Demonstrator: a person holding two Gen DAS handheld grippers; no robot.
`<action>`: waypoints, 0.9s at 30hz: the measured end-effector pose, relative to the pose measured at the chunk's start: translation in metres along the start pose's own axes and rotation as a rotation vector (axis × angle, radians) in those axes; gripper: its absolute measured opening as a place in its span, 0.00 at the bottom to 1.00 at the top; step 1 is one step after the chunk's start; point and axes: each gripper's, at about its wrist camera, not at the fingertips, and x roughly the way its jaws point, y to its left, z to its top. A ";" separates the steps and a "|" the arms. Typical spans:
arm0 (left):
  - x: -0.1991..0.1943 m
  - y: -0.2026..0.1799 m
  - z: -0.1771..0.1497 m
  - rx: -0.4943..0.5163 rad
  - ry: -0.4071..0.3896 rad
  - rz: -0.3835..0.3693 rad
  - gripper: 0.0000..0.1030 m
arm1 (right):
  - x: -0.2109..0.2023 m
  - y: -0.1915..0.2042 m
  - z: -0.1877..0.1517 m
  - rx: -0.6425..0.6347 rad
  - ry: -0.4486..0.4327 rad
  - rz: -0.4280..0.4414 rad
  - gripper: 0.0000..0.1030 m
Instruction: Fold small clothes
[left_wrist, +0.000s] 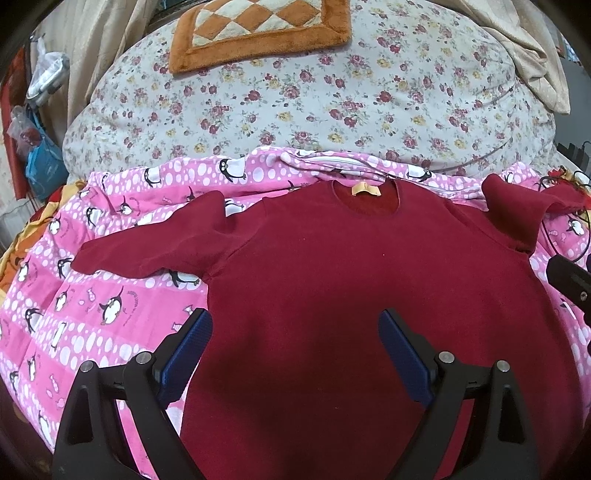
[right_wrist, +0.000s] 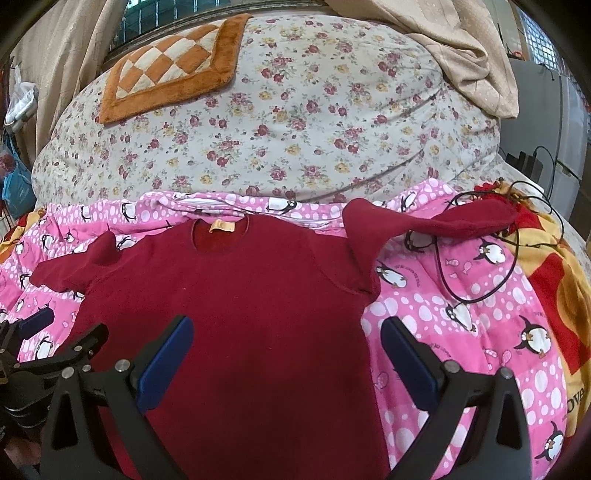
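- A small dark red long-sleeved fleece top (left_wrist: 332, 266) lies flat, front up, on a pink penguin-print quilt (left_wrist: 92, 295) spread over the near part of the bed.
- Its round neckline, with a small yellow label (left_wrist: 363, 189) inside, points toward the far edge of the quilt, where a bulky white duvet with a red and yellow flower print (left_wrist: 295, 103) begins.
- The left sleeve (left_wrist: 147, 243) stretches out across the quilt toward its left edge, with a fold standing up near the shoulder.
- The right sleeve (right_wrist: 436, 221) is bent upward at the shoulder and runs toward the right edge of the quilt, its cuff close to a thin black cable (right_wrist: 476, 254) looped on the quilt.
- An orange and cream checkered plush mat (left_wrist: 258, 29) rests on the duvet near the far edge of the bed.
- The left gripper (left_wrist: 295, 325) hovers over the lower left part of the top, its blue-padded jaws spread wide and holding nothing.
- The right gripper (right_wrist: 286, 328) hovers over the lower right side of the top, jaws equally wide apart and empty, with the right-hand pad above the quilt just past the garment's side edge.
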 end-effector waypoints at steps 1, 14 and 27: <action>0.001 0.000 0.000 0.000 0.001 -0.001 0.77 | 0.000 0.001 0.001 -0.003 0.002 -0.001 1.00; 0.002 0.002 -0.002 -0.008 0.003 -0.009 0.77 | 0.010 0.009 -0.005 -0.025 0.036 -0.018 1.00; 0.033 0.125 0.052 -0.286 0.076 -0.111 0.77 | 0.070 0.042 -0.023 -0.073 0.191 0.022 1.00</action>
